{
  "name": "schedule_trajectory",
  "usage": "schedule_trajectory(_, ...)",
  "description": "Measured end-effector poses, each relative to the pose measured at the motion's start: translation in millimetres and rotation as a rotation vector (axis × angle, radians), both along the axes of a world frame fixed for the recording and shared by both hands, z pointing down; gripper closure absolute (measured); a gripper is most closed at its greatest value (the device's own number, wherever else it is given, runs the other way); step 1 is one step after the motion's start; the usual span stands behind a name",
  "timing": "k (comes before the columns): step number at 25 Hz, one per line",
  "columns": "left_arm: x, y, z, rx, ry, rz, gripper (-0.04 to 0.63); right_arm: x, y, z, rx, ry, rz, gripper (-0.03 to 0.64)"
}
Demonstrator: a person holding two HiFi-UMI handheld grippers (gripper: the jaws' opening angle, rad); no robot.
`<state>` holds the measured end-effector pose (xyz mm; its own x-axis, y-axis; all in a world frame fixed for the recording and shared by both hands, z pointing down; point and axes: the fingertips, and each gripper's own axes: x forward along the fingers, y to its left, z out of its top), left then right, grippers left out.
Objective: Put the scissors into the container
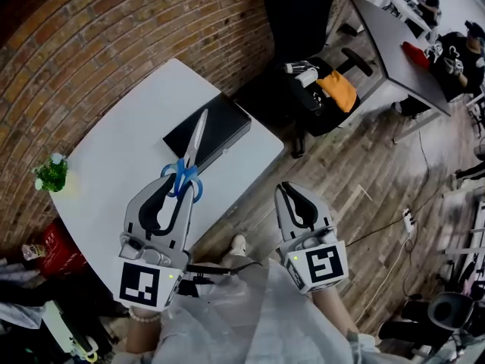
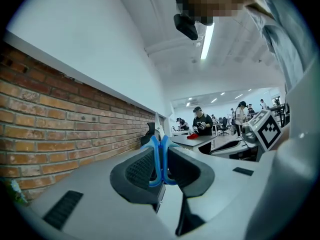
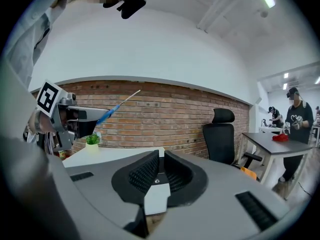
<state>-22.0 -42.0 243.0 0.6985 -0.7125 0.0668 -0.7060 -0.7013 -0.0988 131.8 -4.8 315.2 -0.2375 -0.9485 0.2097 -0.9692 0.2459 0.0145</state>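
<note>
Scissors (image 1: 189,154) with blue handles and long silver blades are gripped by the handles in my left gripper (image 1: 179,180), which is shut on them. The blades point away from me, over the black rectangular container (image 1: 220,127) lying on the white table (image 1: 129,142). In the left gripper view the blue handles (image 2: 152,156) sit pinched between the dark pads (image 2: 137,171). My right gripper (image 1: 292,189) hangs off the table's right side above the wooden floor, shut and empty. The right gripper view shows the left gripper (image 3: 65,119) holding the scissors (image 3: 117,106) up in the air.
A small potted plant (image 1: 51,173) stands at the table's left edge. A black office chair (image 1: 299,21) with an orange item (image 1: 337,89) is beyond the table's far corner. A grey desk (image 1: 394,40) stands at the right, and a power strip (image 1: 409,220) lies on the floor.
</note>
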Motion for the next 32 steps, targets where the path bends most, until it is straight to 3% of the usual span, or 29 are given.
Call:
schedule_trajectory(9, 4, -8, -6, 0.016, -0.005, -0.053, 0.491, -3, -16, 7, -0.003, -0.018, -0.057, 0.558)
schedule_trajectory(22, -1, -15, 8, -0.043, -0.002, -0.091, 0.491, -3, -28, 24, -0.038, -0.018, -0.087, 0.558)
schedule_trajectory(32, -20, -59, 20, -0.091, -0.003, -0.11, 0.491, -20, -82, 52, -0.103, 0.039, -0.145, 0.557)
